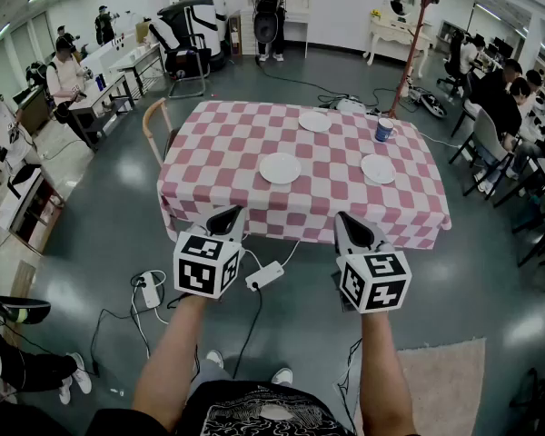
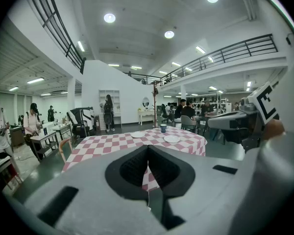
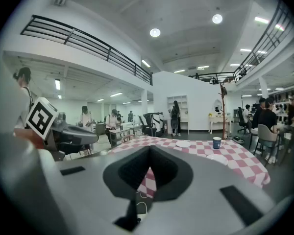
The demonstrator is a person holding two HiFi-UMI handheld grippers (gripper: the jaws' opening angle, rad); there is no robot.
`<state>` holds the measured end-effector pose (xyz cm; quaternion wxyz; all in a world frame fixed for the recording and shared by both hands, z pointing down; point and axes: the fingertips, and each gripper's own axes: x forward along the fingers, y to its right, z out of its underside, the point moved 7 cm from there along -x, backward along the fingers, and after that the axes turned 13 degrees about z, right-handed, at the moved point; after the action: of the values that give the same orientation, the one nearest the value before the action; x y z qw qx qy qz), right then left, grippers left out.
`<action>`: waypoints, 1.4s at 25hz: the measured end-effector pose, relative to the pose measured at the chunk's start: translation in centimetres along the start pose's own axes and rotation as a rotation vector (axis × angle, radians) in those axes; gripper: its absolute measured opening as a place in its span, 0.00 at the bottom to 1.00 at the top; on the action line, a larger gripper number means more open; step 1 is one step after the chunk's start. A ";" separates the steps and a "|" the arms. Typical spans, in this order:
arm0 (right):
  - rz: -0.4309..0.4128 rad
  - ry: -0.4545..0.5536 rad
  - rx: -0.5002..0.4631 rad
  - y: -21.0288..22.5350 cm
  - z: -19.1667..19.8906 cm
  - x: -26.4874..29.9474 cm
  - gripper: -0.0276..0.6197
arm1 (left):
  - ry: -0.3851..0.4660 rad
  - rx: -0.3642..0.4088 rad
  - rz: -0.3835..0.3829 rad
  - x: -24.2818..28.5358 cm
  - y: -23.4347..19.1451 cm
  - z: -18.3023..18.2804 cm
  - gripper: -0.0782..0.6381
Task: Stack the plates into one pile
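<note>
Three white plates lie apart on a table with a red-and-white checked cloth [image 1: 218, 189]: one in the middle [image 1: 280, 168], one at the right [image 1: 378, 169], one at the far side [image 1: 315, 122]. Both grippers hang in front of the table's near edge, short of the plates. My left gripper [image 1: 229, 214] is shut with nothing in it, and so is my right gripper [image 1: 343, 219]. In the left gripper view the jaws meet [image 2: 147, 153], with two plates [image 2: 171, 139] [image 2: 138, 134] far off. The right gripper view shows its jaws closed [image 3: 149, 155] and plates [image 3: 183, 144] [image 3: 218, 157] beyond.
A blue cup [image 1: 383, 130] stands on the table's far right. A wooden chair [image 1: 154, 125] sits at its left end. Power strips and cables [image 1: 263, 275] lie on the floor near my feet. People sit at desks to the right [image 1: 504, 98] and stand at the left [image 1: 68, 75].
</note>
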<state>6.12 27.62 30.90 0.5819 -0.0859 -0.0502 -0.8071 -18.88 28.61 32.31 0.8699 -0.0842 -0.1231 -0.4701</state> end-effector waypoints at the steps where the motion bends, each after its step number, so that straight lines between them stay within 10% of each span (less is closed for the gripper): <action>1: 0.000 0.002 0.003 0.0 0.0 -0.1 0.05 | 0.001 -0.001 -0.001 0.0 0.0 0.0 0.12; 22: -0.063 -0.040 0.027 2.9 1.2 2.4 0.27 | -0.007 -0.066 -0.024 3.6 0.4 0.1 0.35; 35: -0.032 -0.074 0.016 1.1 0.4 12.0 0.38 | 0.006 -0.075 0.030 9.5 -8.8 -0.6 0.43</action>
<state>3.47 16.20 33.69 0.5672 -0.1105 -0.0796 -0.8122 -21.14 16.09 34.80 0.8734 -0.1171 -0.1015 -0.4618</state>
